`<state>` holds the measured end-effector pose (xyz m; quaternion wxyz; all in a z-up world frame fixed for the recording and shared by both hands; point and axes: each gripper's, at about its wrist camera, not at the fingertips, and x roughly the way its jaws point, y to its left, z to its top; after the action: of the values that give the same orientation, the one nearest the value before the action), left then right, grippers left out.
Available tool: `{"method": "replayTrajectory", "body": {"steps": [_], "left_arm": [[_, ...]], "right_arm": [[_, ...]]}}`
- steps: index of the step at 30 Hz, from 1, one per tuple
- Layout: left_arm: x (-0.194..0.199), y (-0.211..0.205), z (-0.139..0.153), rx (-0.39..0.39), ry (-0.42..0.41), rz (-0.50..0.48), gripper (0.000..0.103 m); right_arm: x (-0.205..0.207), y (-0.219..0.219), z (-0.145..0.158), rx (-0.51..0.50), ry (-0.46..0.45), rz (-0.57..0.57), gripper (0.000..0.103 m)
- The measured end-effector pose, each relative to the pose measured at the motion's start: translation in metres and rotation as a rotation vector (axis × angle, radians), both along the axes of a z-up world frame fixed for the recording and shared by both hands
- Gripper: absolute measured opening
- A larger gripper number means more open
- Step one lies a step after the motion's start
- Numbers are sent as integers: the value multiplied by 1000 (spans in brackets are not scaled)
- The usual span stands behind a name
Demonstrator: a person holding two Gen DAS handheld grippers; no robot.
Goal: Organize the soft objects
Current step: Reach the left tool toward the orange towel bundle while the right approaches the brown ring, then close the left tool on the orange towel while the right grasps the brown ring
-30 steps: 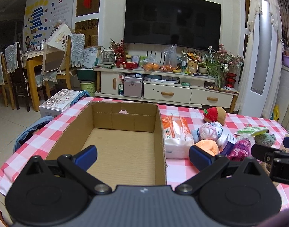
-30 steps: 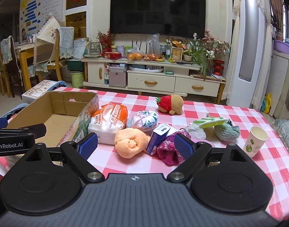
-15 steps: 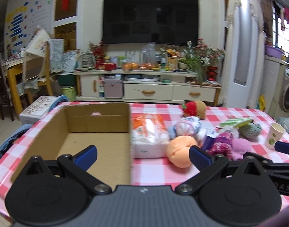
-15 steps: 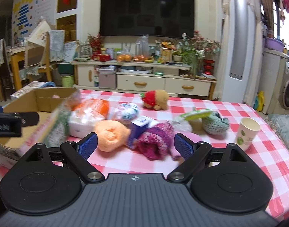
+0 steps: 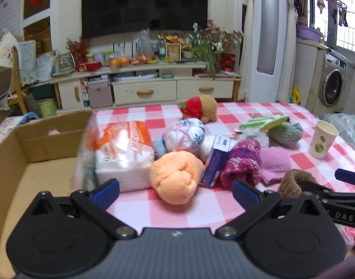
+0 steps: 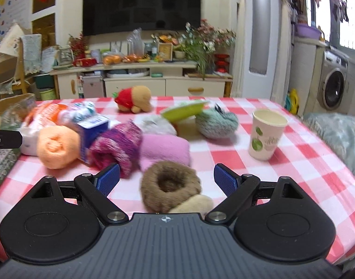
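A pile of soft things lies on the red-checked table (image 5: 210, 211). An orange rolled cloth (image 5: 176, 180) sits just ahead of my open left gripper (image 5: 175, 191), between its fingers' line. The empty cardboard box (image 5: 26, 162) stands to its left, with a tissue pack (image 5: 124, 153) against the box wall. My right gripper (image 6: 166, 179) is open, and a brown furry ring (image 6: 170, 186) lies between its fingers, untouched. Beyond are a magenta knit roll (image 6: 117, 146), a pink cloth (image 6: 164, 150), a grey-green knit (image 6: 217, 123) and a strawberry plush (image 6: 134, 98).
A paper cup (image 6: 266, 134) stands right of the pile. A small blue carton (image 5: 216, 160) leans among the soft things, and a green packet (image 5: 262, 122) lies behind. The table's right edge (image 6: 340, 162) meets a grey cushion. A TV cabinet fills the background.
Both grippers have swung to the right. The box slid to the left wrist view's left edge, and the brown furry ring came into view between the right gripper's fingers.
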<state>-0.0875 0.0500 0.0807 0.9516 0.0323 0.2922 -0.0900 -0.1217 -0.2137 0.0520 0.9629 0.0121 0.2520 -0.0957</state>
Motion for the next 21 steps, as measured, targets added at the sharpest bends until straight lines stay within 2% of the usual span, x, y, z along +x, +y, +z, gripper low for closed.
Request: {"method": "replayTrajectory", "body": {"steps": [8,12,18,21], "left_arm": [[40,-11,-25,26,66,5,102],[54,-11,-35,29,102,7,102],[72,-8,-42,23,127,12,102],[78,-4,-43,9,137,16,100]], "right_arm": [[13,-21,-13,149,87,24,103],[17,-16,-19,163,141,36,103],[11,-15,-18,178,154,45,103],[13,-18,-17,186,162,25,93]]}}
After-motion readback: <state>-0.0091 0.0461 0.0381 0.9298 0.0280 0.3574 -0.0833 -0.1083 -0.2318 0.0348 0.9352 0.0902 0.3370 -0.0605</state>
